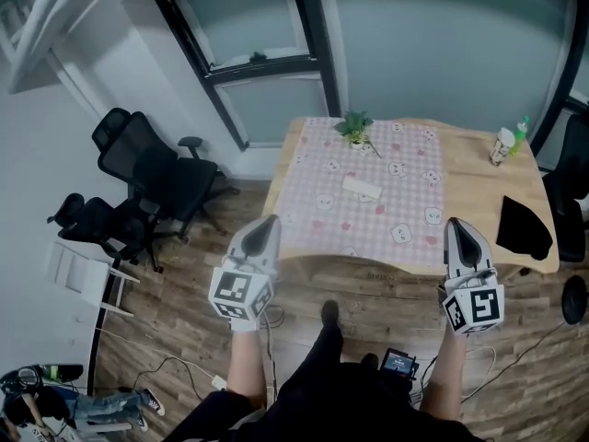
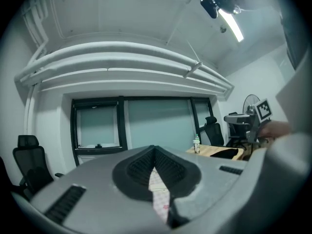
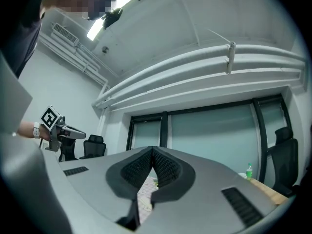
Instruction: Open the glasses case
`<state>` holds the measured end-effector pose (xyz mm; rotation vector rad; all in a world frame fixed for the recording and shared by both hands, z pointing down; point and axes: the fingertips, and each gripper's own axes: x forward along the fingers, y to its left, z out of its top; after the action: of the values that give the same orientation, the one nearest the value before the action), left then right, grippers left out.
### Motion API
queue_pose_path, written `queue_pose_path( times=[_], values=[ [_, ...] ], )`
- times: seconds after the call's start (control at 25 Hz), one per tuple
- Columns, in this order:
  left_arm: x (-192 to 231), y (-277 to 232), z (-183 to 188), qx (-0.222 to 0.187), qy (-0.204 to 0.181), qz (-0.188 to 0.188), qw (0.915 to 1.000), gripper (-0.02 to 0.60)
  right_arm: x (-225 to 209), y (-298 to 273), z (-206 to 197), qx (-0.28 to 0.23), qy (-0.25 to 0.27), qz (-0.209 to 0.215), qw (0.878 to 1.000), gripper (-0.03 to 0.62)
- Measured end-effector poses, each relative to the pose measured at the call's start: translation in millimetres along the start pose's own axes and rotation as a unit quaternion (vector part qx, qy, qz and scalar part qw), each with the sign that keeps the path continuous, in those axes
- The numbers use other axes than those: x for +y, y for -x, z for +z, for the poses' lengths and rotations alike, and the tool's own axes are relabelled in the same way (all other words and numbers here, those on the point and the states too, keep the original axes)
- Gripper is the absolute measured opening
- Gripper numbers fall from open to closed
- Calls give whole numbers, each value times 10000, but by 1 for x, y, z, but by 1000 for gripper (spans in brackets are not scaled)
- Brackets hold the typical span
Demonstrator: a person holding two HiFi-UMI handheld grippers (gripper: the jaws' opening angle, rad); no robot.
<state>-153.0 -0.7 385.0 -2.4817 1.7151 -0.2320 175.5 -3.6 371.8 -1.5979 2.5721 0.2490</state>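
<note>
Fingers (image 1: 262,239) closed. Head view: left gripper (image 1: 267,222) and right gripper (image 1: 457,225) hover short of the table (image 1: 479,168); one glasses case (image 1: 362,188) lies mid-cloth, long axis roughly left-right, well apart from both. Left gripper view: pads (image 2: 141,167) meet at the tips, nothing between. Right gripper view: likewise.

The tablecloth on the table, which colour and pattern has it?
The tablecloth is pink checked with small white figures, clearest in the head view.
</note>
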Motion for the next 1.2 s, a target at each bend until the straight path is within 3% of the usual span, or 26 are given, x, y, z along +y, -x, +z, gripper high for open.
queue_pose_path(
  times=[0.44,0.64,0.76,0.92,1.2],
  values=[
    [103,-139,-20,-341,358,-562,9972,-2,-17,-154,-5,253,310,-443,9982,17],
    [123,-186,-16,-438,428,-695,9957,-2,-33,-194,-14,340,308,-658,9968,17],
    [126,-203,-18,-328,335,-592,9971,-2,-46,-210,-30,432,176,-682,9966,17],
    [133,-222,-14,-348,292,-56,9990,-2,-71,-227,-45,456,134,-675,9966,17],
    [133,-236,-16,-244,276,-9,9993,-2,-86,-238,-72,583,11,-759,9954,23]
  ],
)
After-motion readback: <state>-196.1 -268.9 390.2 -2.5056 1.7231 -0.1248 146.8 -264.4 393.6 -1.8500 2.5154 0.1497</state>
